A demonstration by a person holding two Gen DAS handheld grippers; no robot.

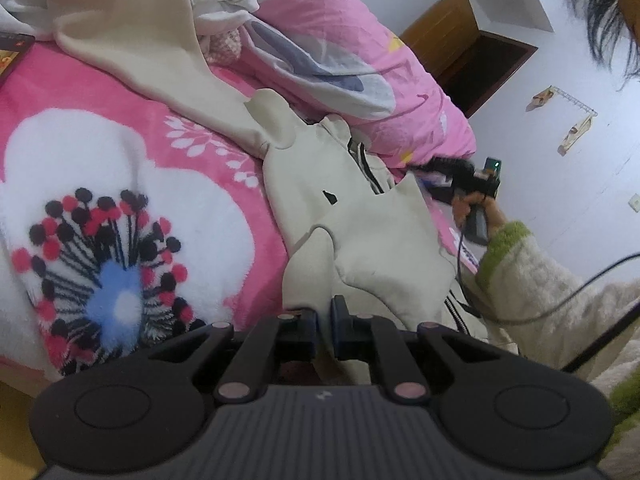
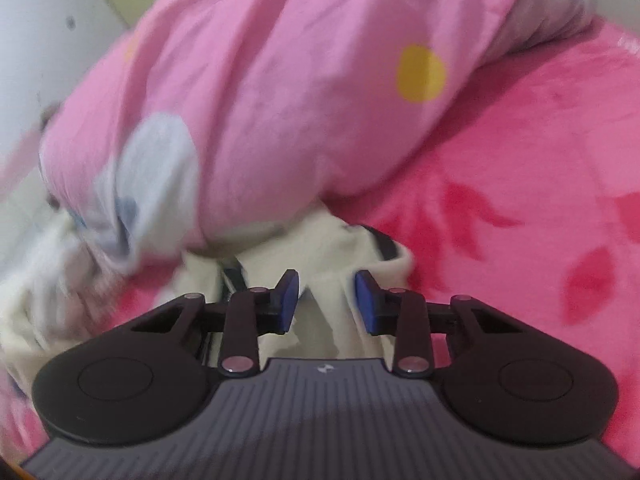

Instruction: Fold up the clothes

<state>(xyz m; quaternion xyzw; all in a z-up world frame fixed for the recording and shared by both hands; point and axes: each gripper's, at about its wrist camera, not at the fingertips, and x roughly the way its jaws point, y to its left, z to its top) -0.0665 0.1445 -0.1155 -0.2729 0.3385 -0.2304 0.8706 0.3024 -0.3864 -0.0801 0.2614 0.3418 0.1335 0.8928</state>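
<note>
1. The fluffy pink blanket with a white flower patch (image 1: 120, 184) has lots of open room on the left.
2. The puffy pink quilt (image 2: 280, 100) crowds the cream zip-up jacket (image 1: 360, 216), which lies in the middle.
3. The left hand-held gripper (image 1: 324, 330) pinches the jacket's near edge.
4. The right hand-held gripper (image 2: 327, 300) is spread wide over the jacket's collar.

Bed under pink fleece blanket (image 1: 168, 92) with white flower print, pink quilt (image 1: 340, 52) bunched on top. White wall (image 1: 560, 184) behind, brown wooden door (image 1: 452, 36), wall hooks (image 1: 568, 120).
</note>
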